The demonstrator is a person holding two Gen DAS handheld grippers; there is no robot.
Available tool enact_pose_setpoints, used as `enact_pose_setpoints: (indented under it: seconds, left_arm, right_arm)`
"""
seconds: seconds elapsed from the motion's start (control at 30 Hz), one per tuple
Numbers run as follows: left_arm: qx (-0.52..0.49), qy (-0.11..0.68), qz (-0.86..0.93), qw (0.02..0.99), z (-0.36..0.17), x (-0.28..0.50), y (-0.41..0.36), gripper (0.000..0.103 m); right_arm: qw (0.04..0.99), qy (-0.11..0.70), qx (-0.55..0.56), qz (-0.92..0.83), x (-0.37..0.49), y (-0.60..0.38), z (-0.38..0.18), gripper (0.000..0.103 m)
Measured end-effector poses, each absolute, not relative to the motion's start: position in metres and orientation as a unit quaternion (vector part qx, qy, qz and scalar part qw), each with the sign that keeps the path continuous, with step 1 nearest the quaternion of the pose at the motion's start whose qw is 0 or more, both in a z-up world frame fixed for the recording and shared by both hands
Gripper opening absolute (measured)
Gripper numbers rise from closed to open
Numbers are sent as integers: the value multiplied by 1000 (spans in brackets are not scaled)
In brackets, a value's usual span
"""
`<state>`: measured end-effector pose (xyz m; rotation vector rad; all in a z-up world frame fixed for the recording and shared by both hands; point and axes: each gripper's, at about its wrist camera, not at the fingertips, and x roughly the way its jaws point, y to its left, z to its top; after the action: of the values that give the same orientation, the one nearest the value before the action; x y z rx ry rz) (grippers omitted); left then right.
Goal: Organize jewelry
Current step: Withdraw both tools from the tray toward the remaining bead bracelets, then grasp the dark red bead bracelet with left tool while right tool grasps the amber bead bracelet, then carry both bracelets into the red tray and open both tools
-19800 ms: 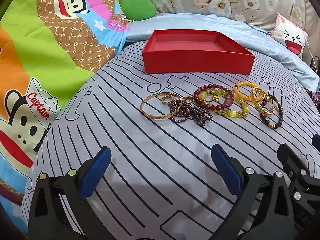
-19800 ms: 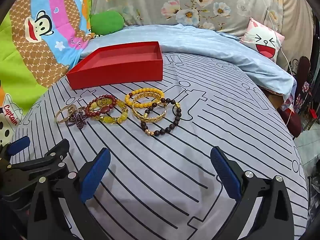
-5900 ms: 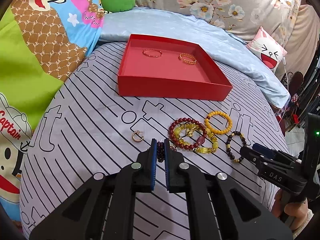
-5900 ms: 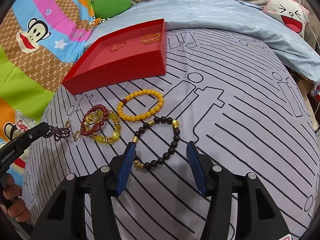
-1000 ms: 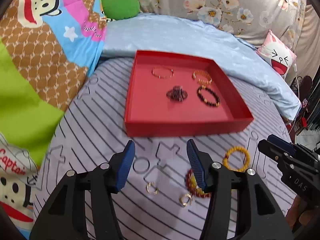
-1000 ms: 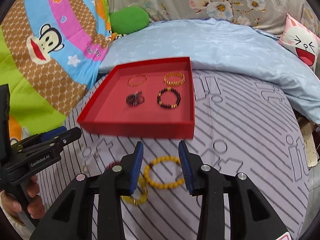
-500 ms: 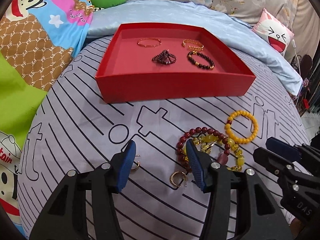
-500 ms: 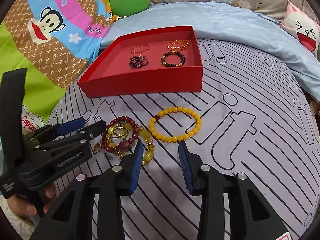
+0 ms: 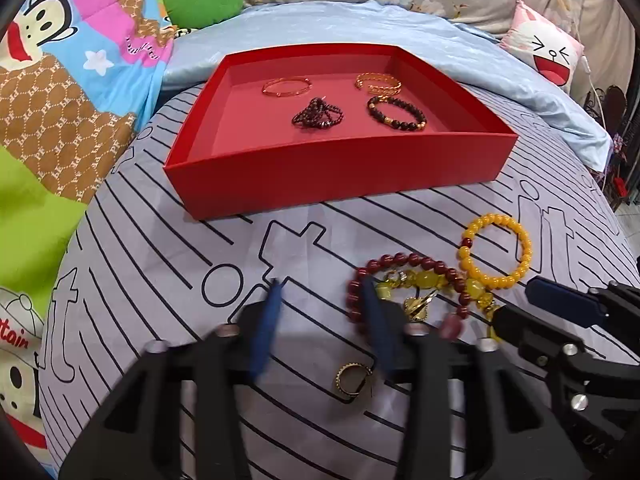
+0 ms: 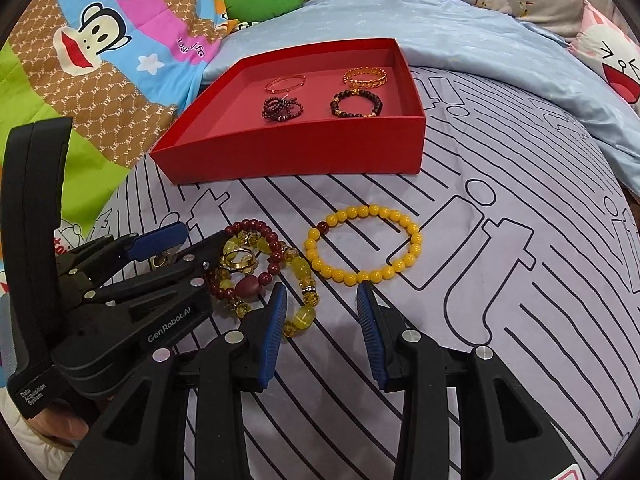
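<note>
Red tray (image 9: 328,168) sits at 12 o'clock on the striped bedspread (image 10: 500,280); inside lie a thin gold bangle (image 9: 286,87), a gold chain bracelet (image 9: 378,83), a dark beaded cluster (image 9: 317,113) and a dark bead bracelet (image 9: 396,113). Left gripper (image 9: 320,312), fingers spread and holding nothing, hovers low over a gold ring (image 9: 351,377) at 6 o'clock, its right finger overlapping the red bead bracelet (image 9: 400,264). Right gripper (image 10: 322,312), likewise released and holding nothing, points at the yellow bead bracelet (image 10: 362,244) at 12 o'clock.
</note>
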<state>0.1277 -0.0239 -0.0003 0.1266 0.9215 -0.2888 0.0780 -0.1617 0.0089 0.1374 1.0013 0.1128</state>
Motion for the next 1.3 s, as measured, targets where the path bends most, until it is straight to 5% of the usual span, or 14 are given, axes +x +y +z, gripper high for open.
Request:
enact_pose_setpoints:
  seconds: [0.03, 0.07, 0.27, 0.43, 1.3]
  left_arm:
    - [57, 446, -143, 882, 1, 128, -22, 9]
    - [51, 450, -149, 879, 1, 129, -20, 7]
    - [5, 465, -168, 869, 5, 125, -5, 7]
    - [-3, 466, -171, 868, 10, 118, -1, 7]
    - [-31, 429, -221, 875, 74, 103, -2, 7]
  right_arm:
    - [873, 481, 66, 56, 78, -161, 8, 36]
    - [872, 482, 65, 57, 78, -160, 7, 36]
    - [871, 483, 60, 65, 78, -154, 3, 32]
    - [872, 483, 51, 62, 81, -149, -1, 13]
    - [897, 432, 52, 75, 72, -159, 62, 9]
